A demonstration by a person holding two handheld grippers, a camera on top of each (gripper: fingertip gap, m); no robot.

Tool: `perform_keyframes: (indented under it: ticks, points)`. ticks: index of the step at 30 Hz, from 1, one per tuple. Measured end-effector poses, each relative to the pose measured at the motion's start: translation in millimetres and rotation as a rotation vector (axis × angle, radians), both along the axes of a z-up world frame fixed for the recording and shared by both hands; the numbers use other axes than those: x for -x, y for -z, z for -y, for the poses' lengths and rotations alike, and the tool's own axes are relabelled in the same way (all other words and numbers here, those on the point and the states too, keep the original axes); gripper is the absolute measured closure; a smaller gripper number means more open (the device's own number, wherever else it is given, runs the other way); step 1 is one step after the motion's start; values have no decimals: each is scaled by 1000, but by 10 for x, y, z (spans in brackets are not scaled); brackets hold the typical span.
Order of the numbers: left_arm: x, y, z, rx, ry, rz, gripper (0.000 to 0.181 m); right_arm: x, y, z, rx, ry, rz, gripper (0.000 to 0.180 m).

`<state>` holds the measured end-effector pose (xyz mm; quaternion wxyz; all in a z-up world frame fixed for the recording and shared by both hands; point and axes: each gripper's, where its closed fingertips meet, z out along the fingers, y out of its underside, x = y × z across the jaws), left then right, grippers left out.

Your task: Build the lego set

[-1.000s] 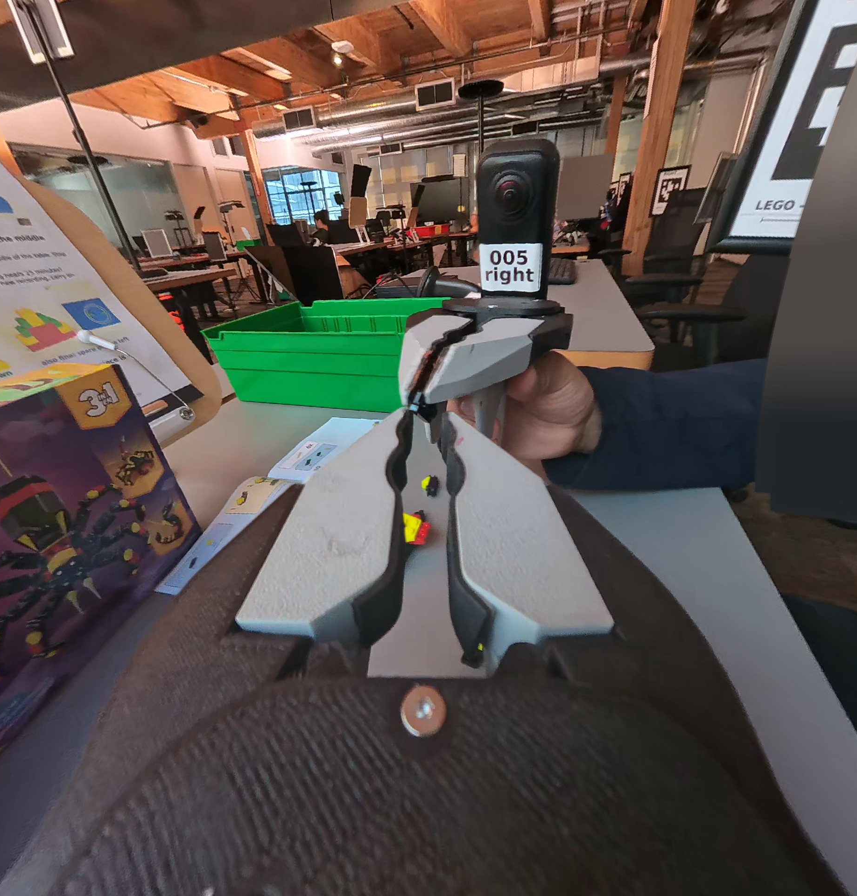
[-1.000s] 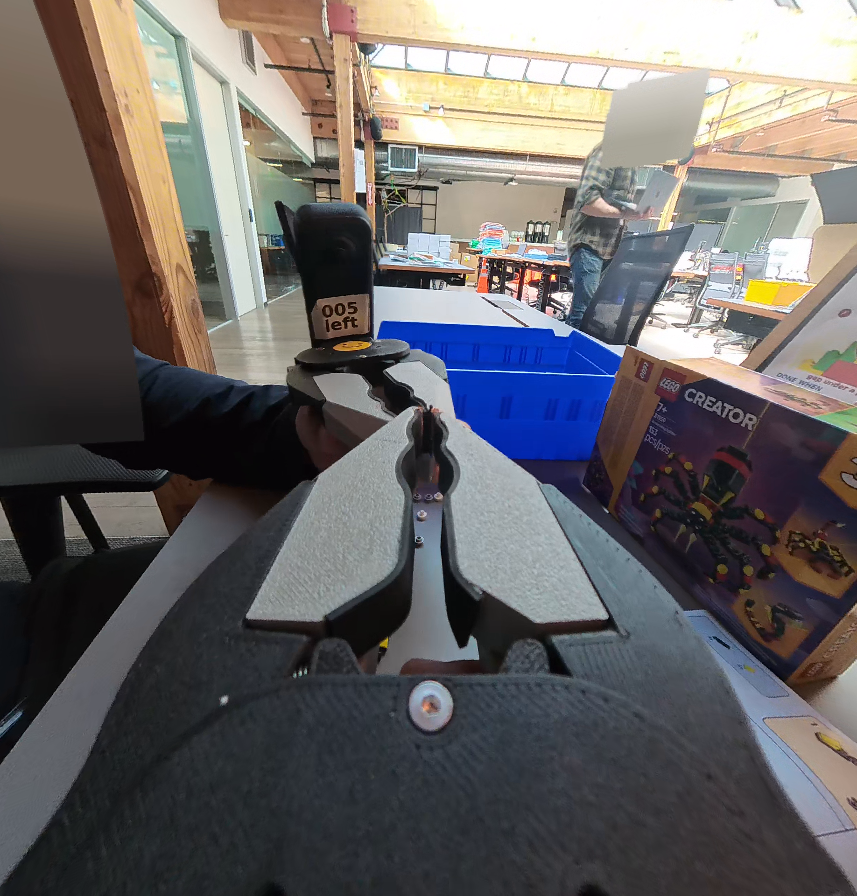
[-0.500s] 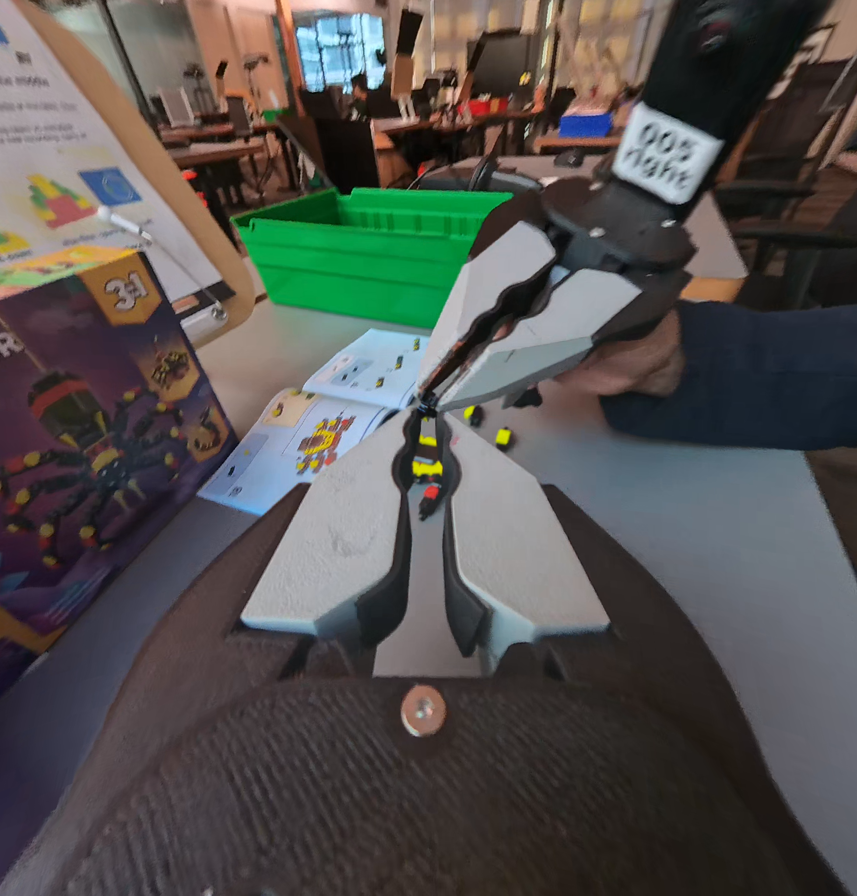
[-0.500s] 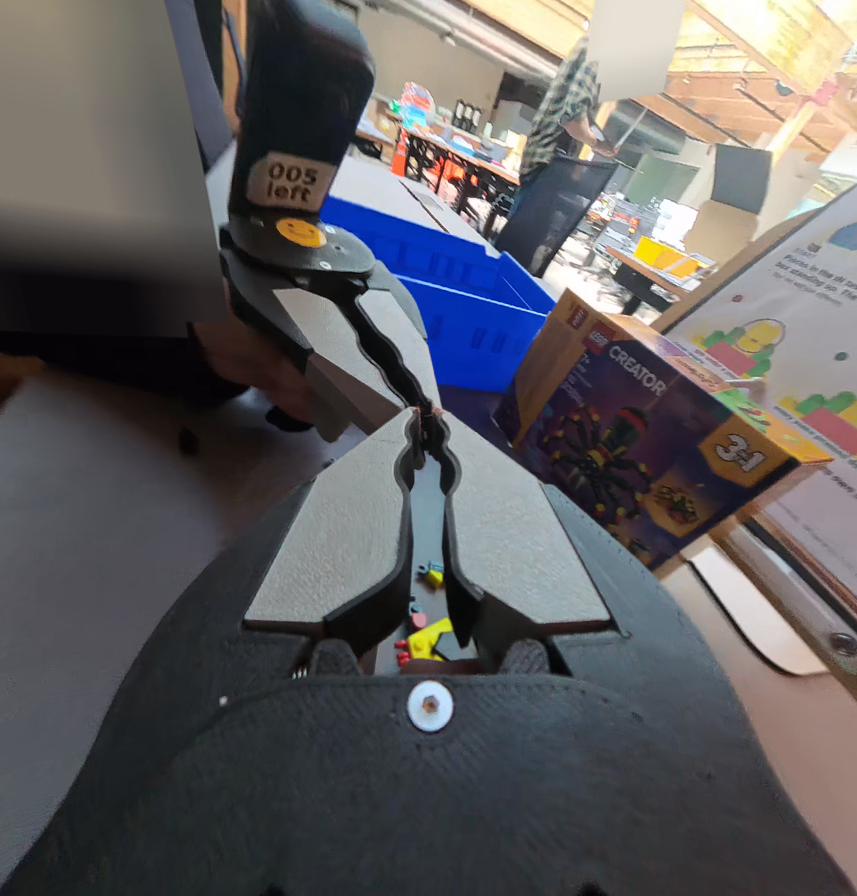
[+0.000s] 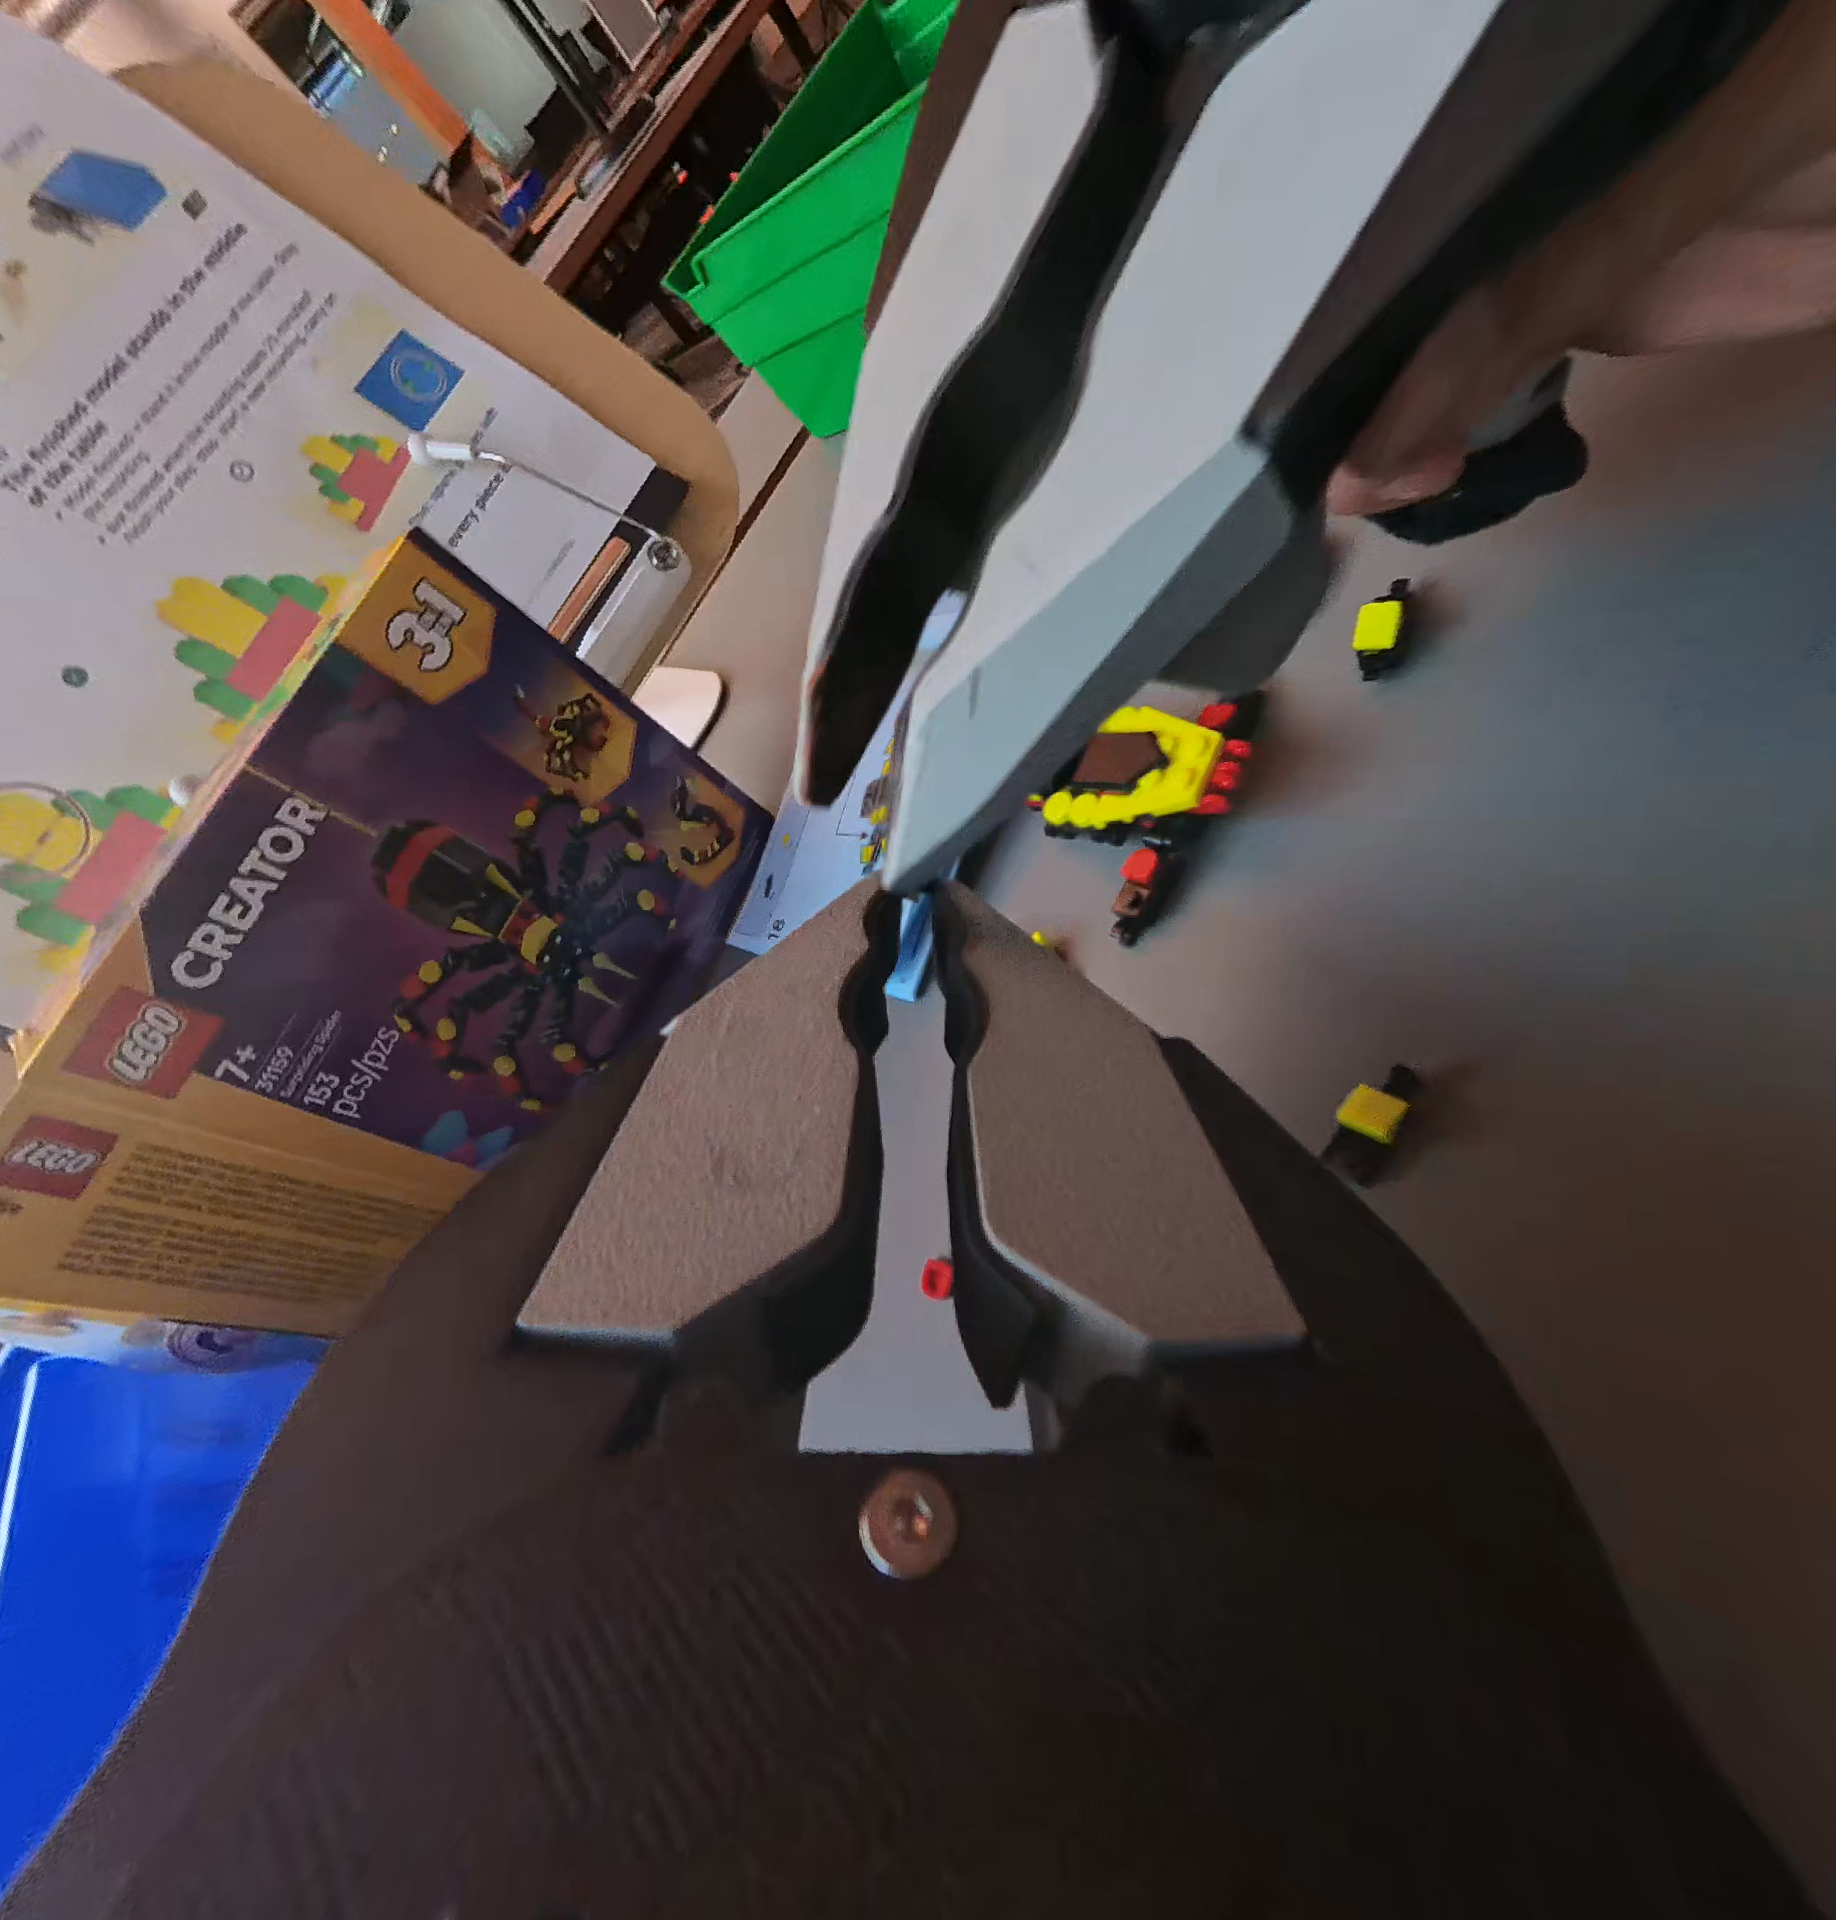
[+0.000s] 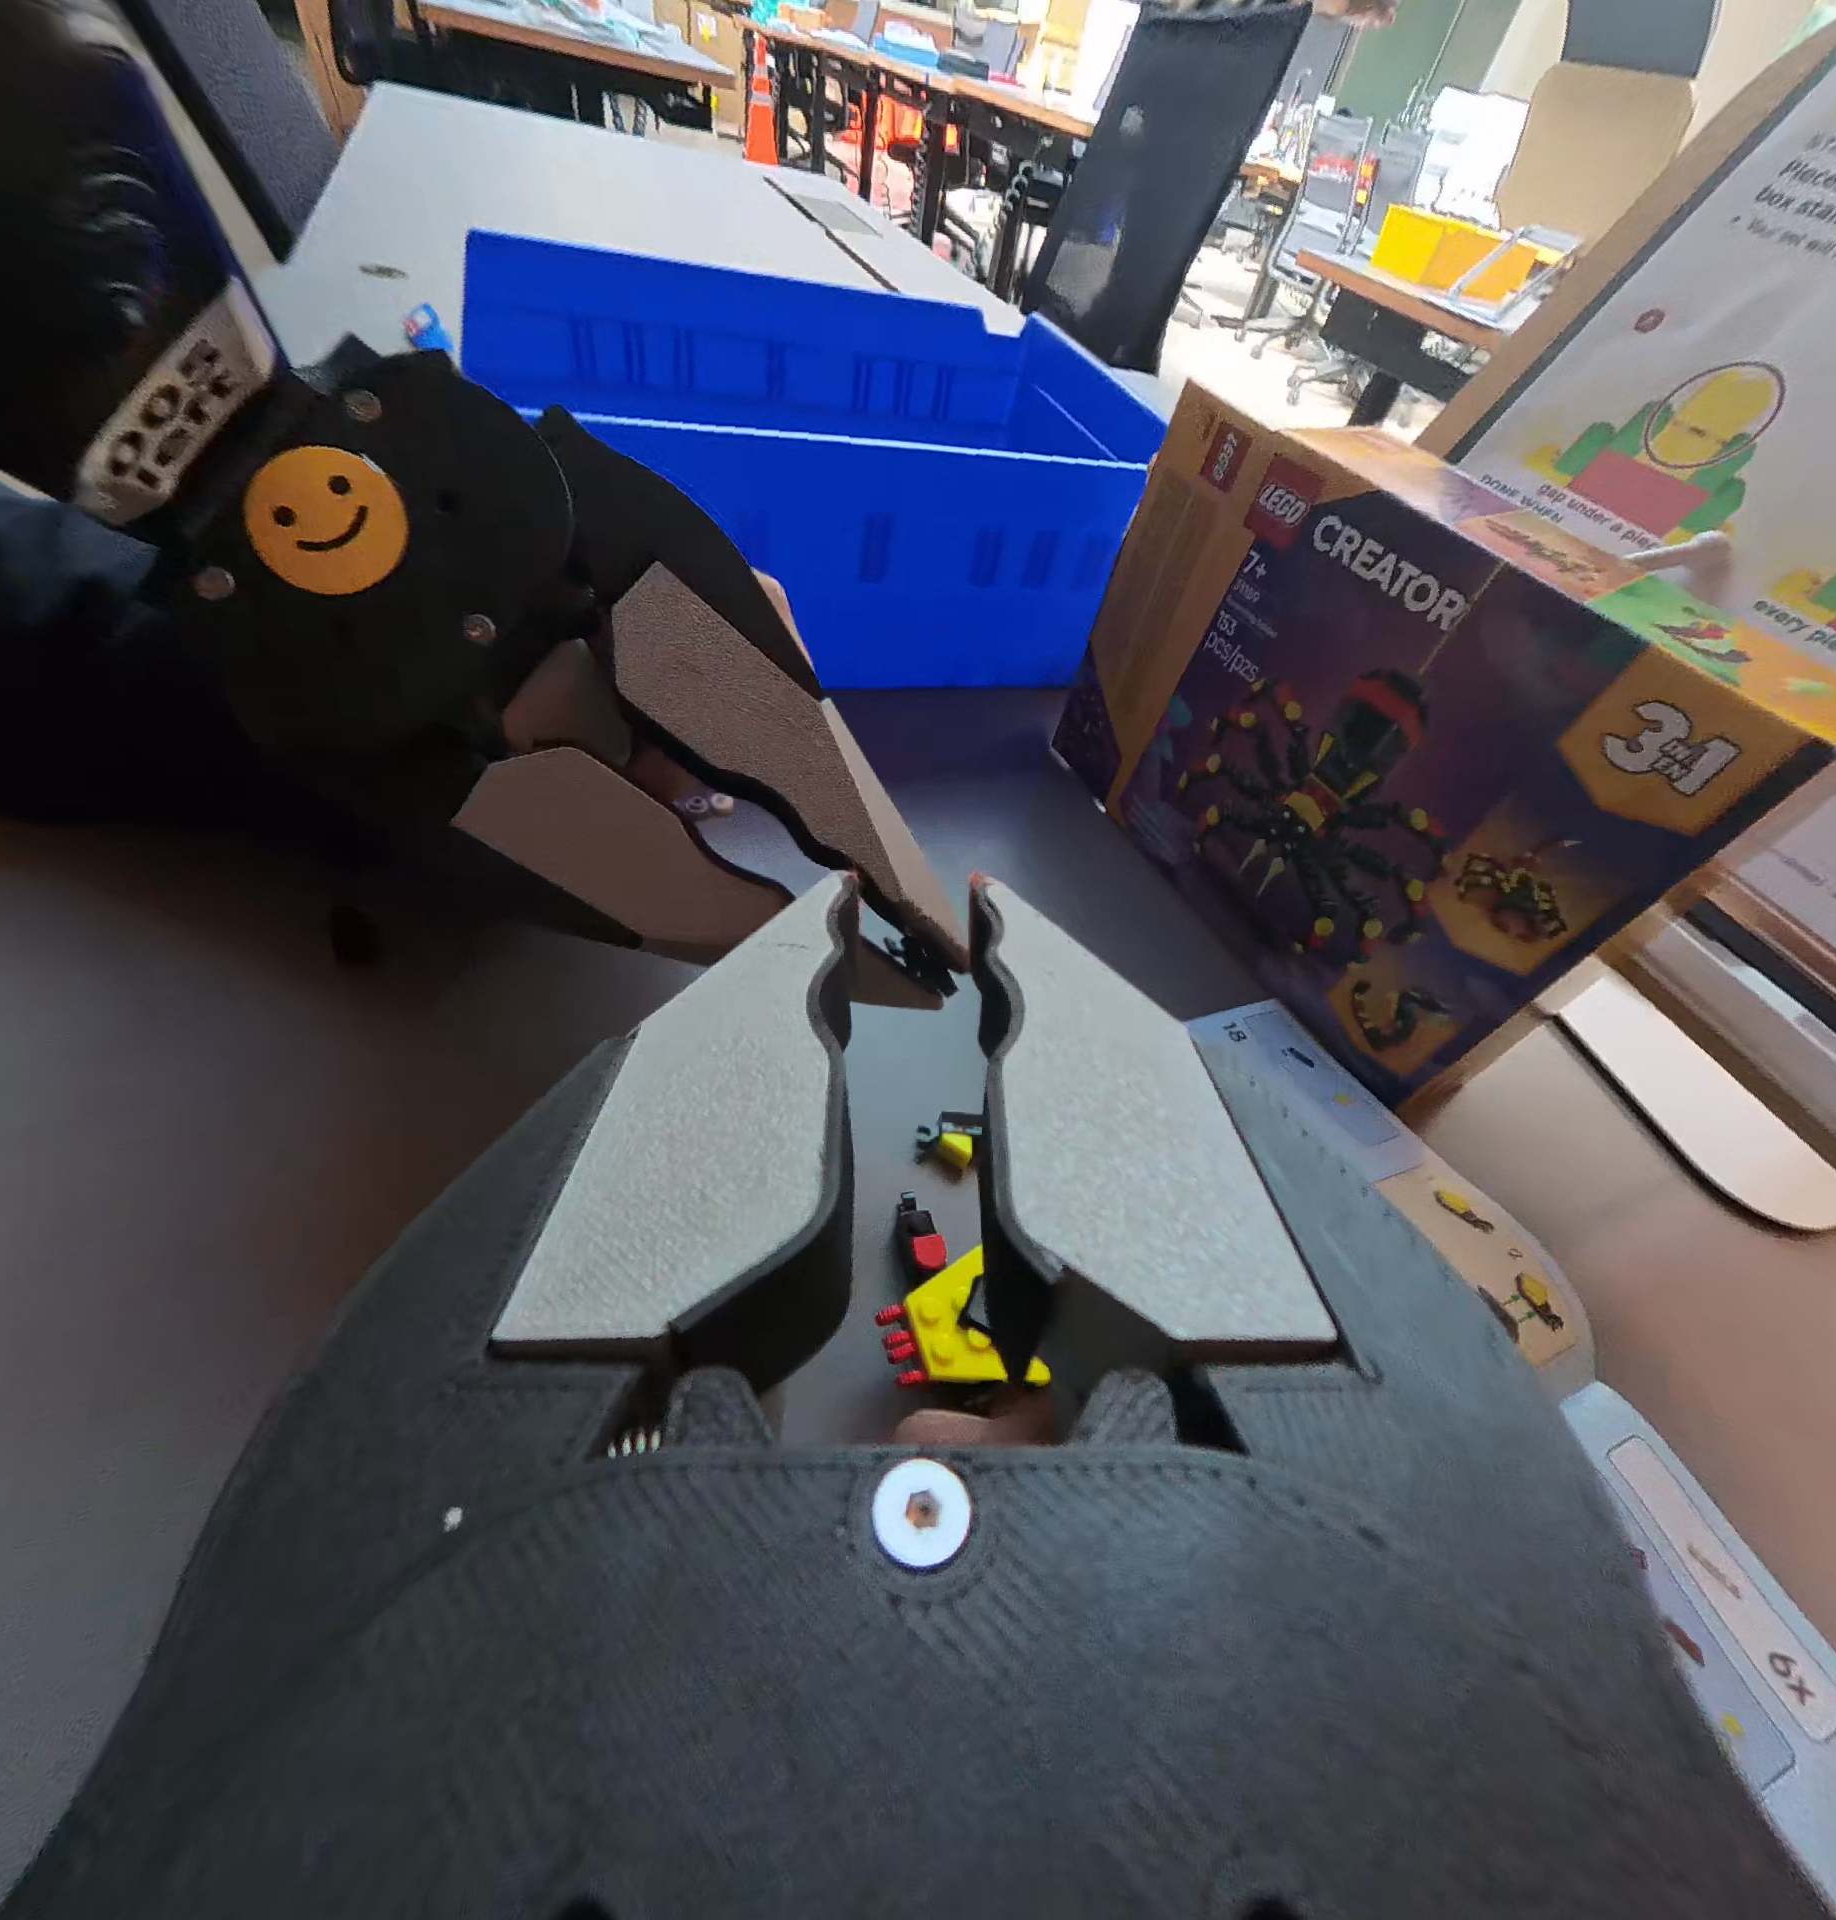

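Note:
My left gripper is shut on a small black lego piece. It shows in the right wrist view with its tip between the fingers of my right gripper, which is open and empty. The right gripper's fingers hang close above the left tip. A yellow, black and red lego assembly lies on the table below, also seen between the right fingers. Small yellow-and-black pieces and a red-and-black piece lie loose around it.
The lego box stands beyond the grippers, with an instruction board behind it. The open booklet lies by the box. A blue bin and a green bin stand at the table's ends. My two grippers' fingertips are within a few centimetres of each other.
Both grippers have tipped down toward the table and turned. My right gripper has opened. The left tip with the black piece now sits between the right fingers.

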<state>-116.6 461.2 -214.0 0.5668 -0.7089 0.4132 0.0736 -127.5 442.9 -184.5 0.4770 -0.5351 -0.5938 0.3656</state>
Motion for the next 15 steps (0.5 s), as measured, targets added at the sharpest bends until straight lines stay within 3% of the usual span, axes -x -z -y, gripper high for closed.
perform_keyframes:
  ticks: [1,15]
  points:
    - [-34,-2,13,-5,4,-8,178,12,36,5,-13,7,23,160]
    - [23,-2,8,-38,-4,-76,178,-68,89,-142,37,76,64,169]
